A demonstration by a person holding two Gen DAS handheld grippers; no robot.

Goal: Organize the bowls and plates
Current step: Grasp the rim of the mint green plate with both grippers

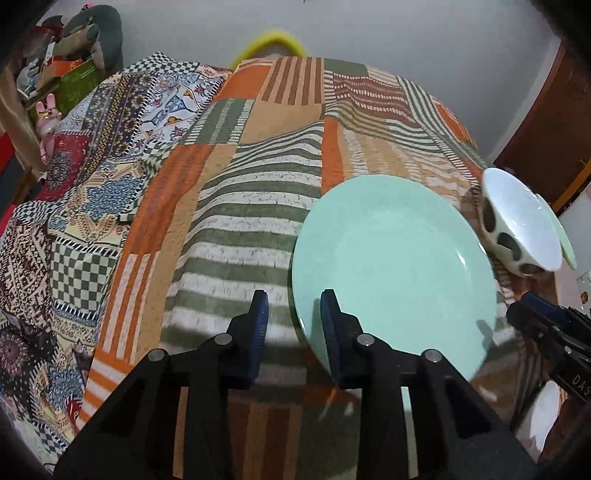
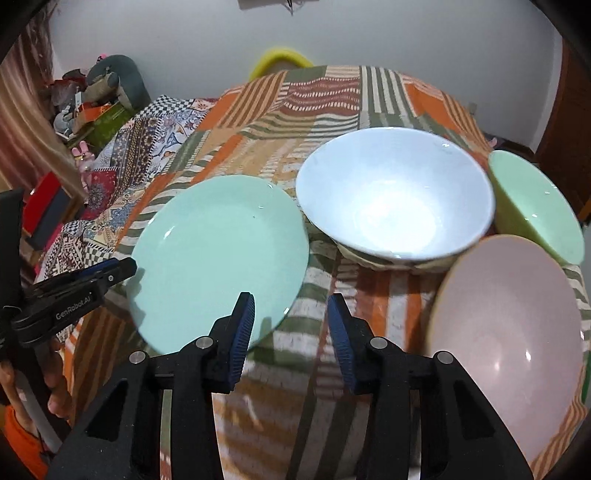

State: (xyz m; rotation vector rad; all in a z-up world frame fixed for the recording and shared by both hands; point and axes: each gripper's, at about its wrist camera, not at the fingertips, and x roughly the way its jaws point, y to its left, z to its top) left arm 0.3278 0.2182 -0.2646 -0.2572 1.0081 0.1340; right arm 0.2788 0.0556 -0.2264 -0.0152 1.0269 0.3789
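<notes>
Surface: a bed (image 2: pixel 303 369) under a patchwork quilt (image 1: pixel 229 206) of orange, green and cream stripes; soft and quilted, so the dishes sit slightly tilted, not flat.
Green plate (image 2: pixel 218 254): wide, shallow, glossy mint glaze, lying on the quilt to the left of the bowls, apart from them, likely so it can be sorted on its own.
White bowl (image 2: pixel 395 195): deep and round, glossy pale inside, dark blotches on a cream outside in the left wrist view; just behind and right of the plate.
Green bowl (image 2: pixel 535 206): small, mint, tipped on its side at the far right, just beside the white bowl.
Pink bowl (image 2: pixel 509 332): large, smooth, pale pink, nearest the camera on the right; the bowls are bunched together.
Left tongs (image 1: pixel 293 325): spread wide, holding nothing, one ribbed blue pad over the plate's near rim, which looks like the start of a rim grip.
Right tongs (image 2: pixel 290 332): spread wide, empty, above the quilt between plate and pink bowl.
Clutter: stuffed toys (image 1: pixel 88 33) and boxes at the far left, off the bed.
</notes>
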